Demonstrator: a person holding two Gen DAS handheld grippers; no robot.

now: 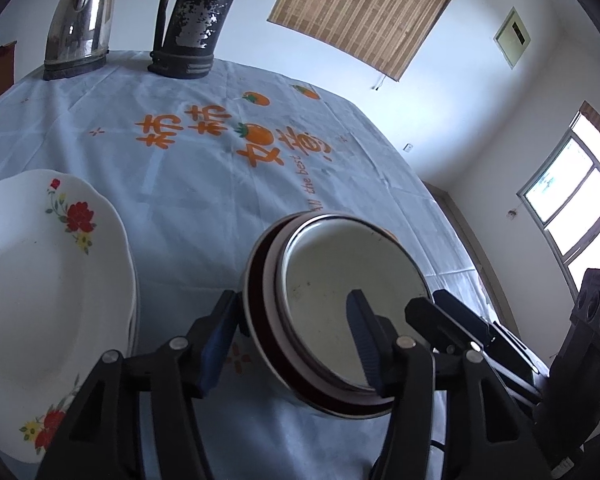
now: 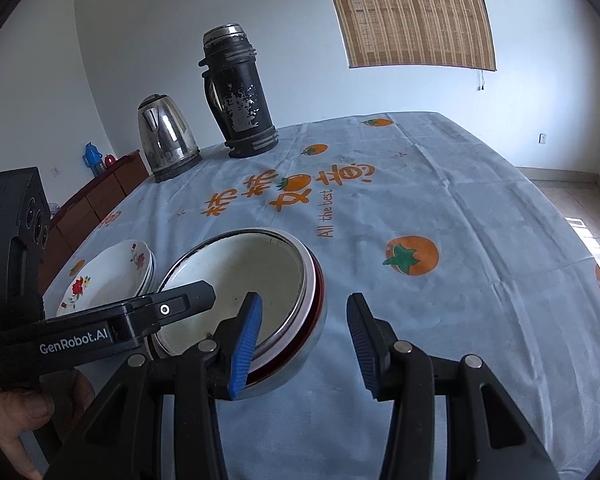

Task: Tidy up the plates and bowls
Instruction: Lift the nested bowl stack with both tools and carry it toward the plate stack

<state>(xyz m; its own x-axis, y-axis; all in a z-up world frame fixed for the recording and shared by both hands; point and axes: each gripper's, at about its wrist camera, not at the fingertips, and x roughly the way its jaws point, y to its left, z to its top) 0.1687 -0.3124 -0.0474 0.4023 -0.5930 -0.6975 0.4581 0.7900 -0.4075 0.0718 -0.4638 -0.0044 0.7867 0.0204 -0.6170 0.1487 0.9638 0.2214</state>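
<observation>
Tablecloth (image 2: 440, 200): pale blue, printed with orange persimmons, orange characters and orange lettering; plates (image 1: 40, 280): white, with red and yellow flowers on green stems; bowls (image 1: 340, 300): off-white inside, dark red band, metal outer shell; kettle (image 2: 166, 136): polished steel; flask (image 2: 240, 92): black, flaked silver; gripper pads (image 2: 246, 340): blue.

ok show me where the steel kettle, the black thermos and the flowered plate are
steel kettle (image 2: 166, 142), right wrist view, on its shiny body.
black thermos (image 2: 240, 96), right wrist view, on its scuffed side.
flowered plate (image 1: 32, 264), left wrist view, on its white centre.
</observation>
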